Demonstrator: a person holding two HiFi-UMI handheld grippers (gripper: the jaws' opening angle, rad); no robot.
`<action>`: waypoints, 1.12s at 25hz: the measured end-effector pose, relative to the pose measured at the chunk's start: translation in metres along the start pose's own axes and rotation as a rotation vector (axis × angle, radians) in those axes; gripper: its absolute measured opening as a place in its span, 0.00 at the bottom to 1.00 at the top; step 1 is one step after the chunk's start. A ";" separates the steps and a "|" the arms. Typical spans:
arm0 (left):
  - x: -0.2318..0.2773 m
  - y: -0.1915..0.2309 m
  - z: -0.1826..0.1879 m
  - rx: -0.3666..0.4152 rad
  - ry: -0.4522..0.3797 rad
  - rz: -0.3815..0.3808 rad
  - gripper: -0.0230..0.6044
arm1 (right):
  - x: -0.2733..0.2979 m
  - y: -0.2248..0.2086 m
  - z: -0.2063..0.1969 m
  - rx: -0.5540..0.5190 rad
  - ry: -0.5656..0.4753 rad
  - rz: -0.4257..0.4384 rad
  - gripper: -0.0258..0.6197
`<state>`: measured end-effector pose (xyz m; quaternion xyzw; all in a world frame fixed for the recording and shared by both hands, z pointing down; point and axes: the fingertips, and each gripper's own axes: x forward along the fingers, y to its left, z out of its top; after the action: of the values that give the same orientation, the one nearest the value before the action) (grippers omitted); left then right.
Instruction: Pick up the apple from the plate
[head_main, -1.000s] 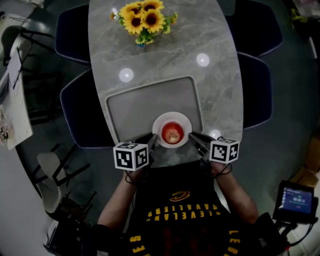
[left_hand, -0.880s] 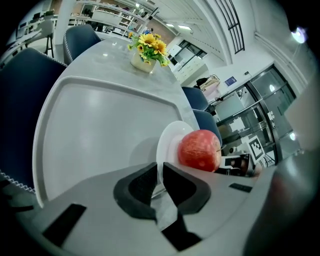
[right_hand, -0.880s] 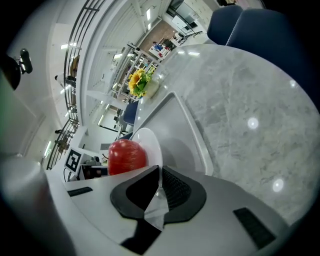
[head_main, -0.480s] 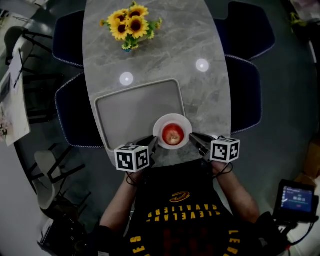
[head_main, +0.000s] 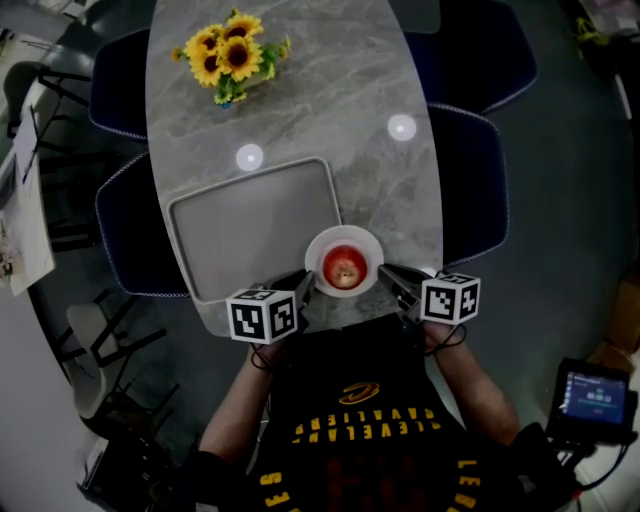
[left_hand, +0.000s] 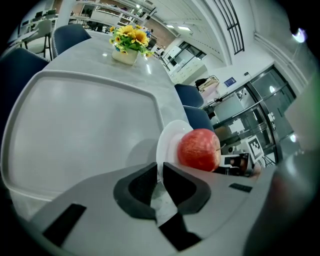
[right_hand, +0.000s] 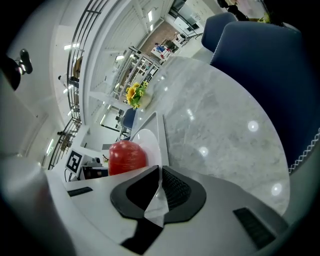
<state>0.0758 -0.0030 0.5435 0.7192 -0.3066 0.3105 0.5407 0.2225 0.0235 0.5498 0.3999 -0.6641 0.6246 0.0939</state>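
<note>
Your left gripper (left_hand: 160, 169) is nipped narrow on the thin rim of the white plate (head_main: 343, 232) at about 8 o'clock, and your right gripper (right_hand: 159, 171) pinches the same rim at about 4 o'clock, so neither one has the apple. The red apple (head_main: 344, 266) sits loose in the middle of the plate, between the two grips. The plate lies at the near end of the marble tabletop (head_main: 330, 90), over the corner of the grey tray (head_main: 250, 225), which spreads off toward 10 o'clock. I cannot tell whether the plate rests there or hangs just above. The main risk is tilt: if one of your hands rises or dips against the other, the round apple can roll across the shallow dish and over its lip, likely toward 6 o'clock and off the table end. The rim is smooth and thin, so either pinch may slip. To take the apple you must free a gripper. Let go before the plate is fully set down and it will tip on the remaining pinch.
</note>
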 end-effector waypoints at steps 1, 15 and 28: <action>0.003 -0.004 0.000 0.001 0.001 0.000 0.10 | -0.003 -0.004 0.002 -0.001 -0.002 0.000 0.09; 0.044 -0.043 0.008 0.011 0.021 0.001 0.10 | -0.036 -0.042 0.025 -0.016 -0.017 -0.003 0.09; 0.071 -0.068 0.021 0.025 0.035 -0.013 0.10 | -0.055 -0.069 0.046 -0.004 -0.038 -0.001 0.09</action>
<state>0.1753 -0.0154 0.5538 0.7225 -0.2884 0.3233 0.5388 0.3209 0.0120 0.5581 0.4121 -0.6667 0.6156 0.0823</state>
